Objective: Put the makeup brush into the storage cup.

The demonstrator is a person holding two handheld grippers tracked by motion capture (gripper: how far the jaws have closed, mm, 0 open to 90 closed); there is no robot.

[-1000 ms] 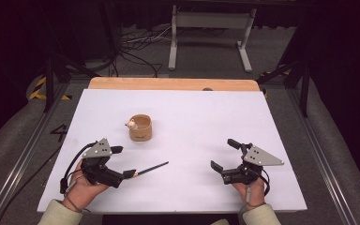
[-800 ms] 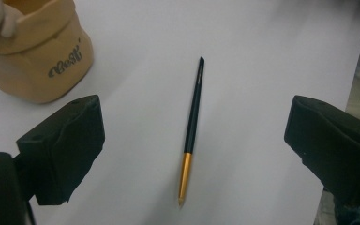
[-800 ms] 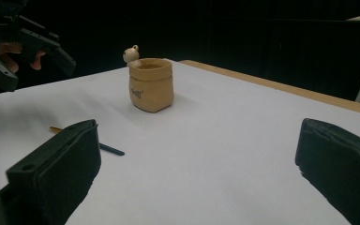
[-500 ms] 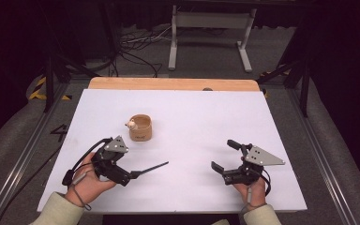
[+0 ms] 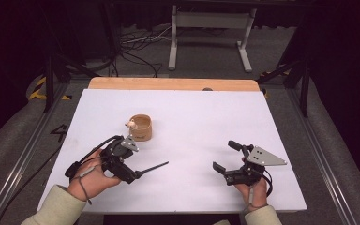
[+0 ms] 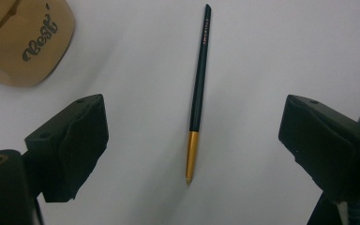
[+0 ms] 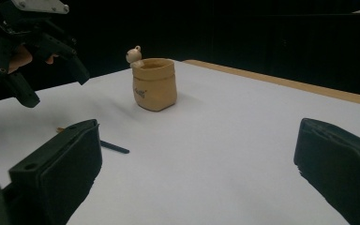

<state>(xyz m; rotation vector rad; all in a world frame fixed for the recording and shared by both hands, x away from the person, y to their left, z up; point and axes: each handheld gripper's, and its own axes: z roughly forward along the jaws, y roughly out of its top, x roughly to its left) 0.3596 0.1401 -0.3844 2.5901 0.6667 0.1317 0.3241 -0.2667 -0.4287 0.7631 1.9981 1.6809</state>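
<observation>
Directly over black pencil (image 6: 198, 89) with left gripper (image 6: 192, 140), jaws spread wide either side, gold end nearest, untouched; right gripper (image 5: 226, 157) gaping too

A tan cup (image 5: 141, 127) with a small bear figure (image 5: 131, 124) stands on the white table (image 5: 206, 122).

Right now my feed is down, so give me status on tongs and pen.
Left tongs open, above pen, not gripping. Right tongs open, empty. Pen flat on table, cup apart; nothing in the way.
</observation>
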